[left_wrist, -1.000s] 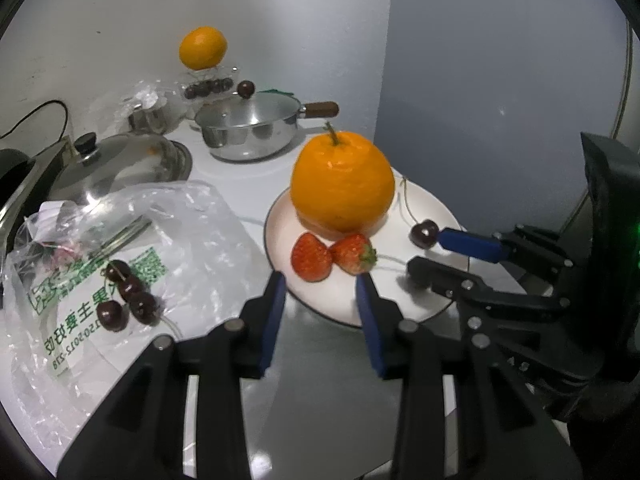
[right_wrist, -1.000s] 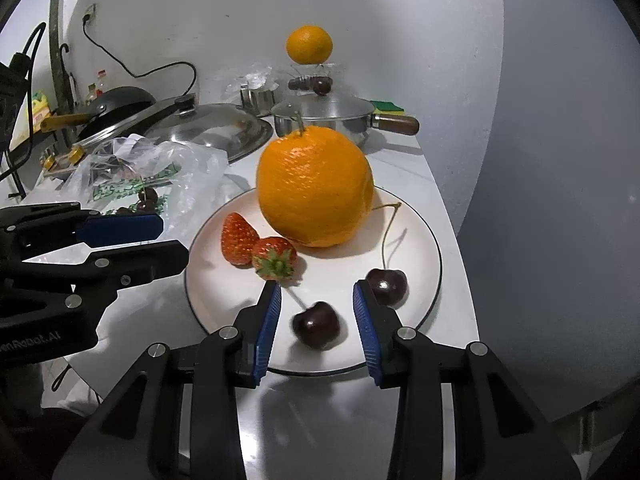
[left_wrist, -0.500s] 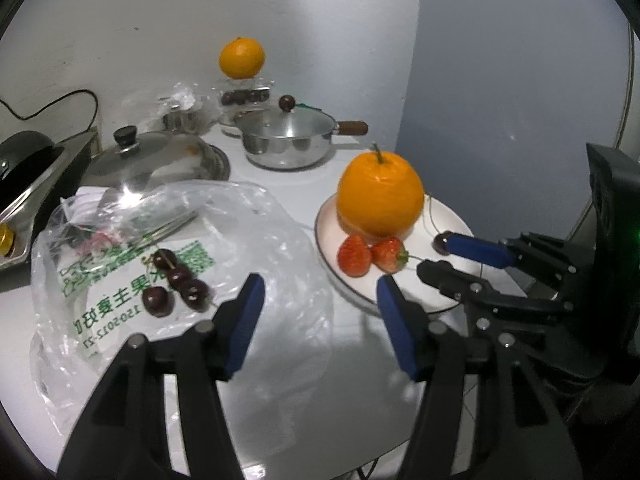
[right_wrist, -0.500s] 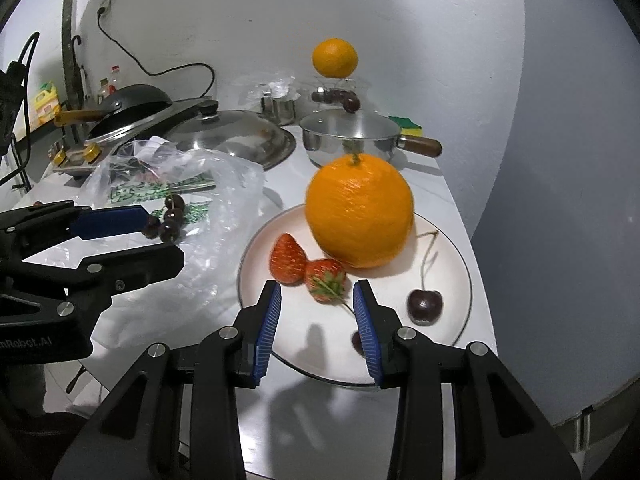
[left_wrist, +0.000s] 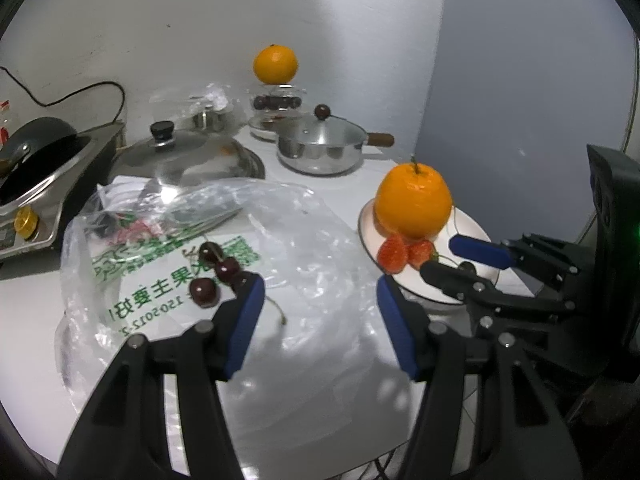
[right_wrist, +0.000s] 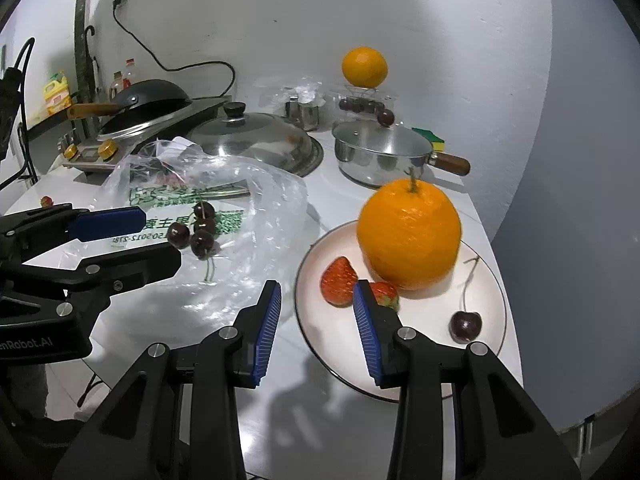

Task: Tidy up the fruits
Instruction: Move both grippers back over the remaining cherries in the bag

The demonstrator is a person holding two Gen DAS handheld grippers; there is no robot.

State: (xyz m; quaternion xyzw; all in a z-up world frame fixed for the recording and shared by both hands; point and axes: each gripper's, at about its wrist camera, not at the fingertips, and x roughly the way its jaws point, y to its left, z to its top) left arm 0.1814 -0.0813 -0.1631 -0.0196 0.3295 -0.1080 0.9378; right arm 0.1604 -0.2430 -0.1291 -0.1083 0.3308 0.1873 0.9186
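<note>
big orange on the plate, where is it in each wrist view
Left wrist: big orange sits right of centre, on the plate.
Right wrist: big orange sits right of centre, on the plate.
Shared landmark: the lidded saucepan behind it.

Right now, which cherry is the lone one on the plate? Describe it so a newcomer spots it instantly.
Find the white plate at the counter's right edge, holding a big orange and two strawberries. The cherry lies alone near the plate's right rim, long stem pointing up toward the orange. The other loose cherries sit clustered on the plastic bag.
</note>
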